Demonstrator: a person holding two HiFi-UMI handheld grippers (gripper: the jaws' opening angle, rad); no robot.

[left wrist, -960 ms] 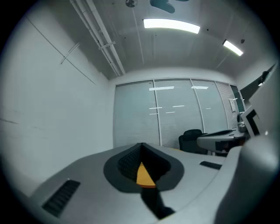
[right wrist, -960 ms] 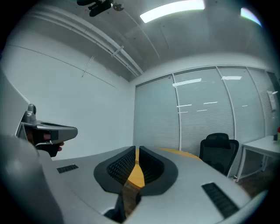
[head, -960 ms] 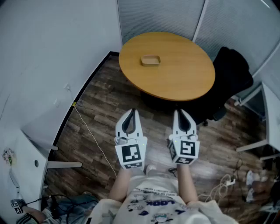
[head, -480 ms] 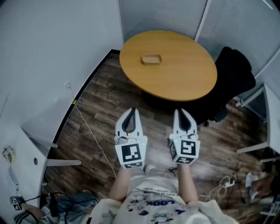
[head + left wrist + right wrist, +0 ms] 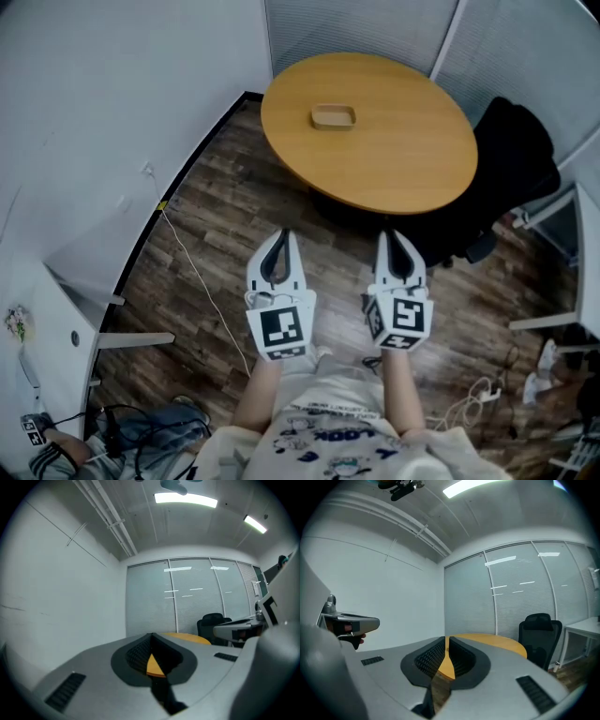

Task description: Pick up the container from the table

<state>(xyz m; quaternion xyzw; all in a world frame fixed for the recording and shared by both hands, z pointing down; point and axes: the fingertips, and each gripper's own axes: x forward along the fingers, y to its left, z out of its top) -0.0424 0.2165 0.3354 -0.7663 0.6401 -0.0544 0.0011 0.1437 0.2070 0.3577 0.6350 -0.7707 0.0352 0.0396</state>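
Container (image 5: 333,116) pickup has hardly begun. Since a second ago, the round wooden table (image 5: 403,159) has only shifted slightly in the head view. The left gripper (image 5: 284,235) and right gripper (image 5: 387,235) stay well short of it, jaws pressed together and empty. The container lies toward the table's far-left edge.

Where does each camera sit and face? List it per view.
Head view: on the person's head, looking steeply down at table, container, floor; shows forearms, left gripper, right gripper.
Left gripper view: on that gripper, looking along its shut jaws toward table and blinds.
Right gripper view: likewise, own shut jaws; left gripper at its left.
Shared: both gripper views show table and office chair.
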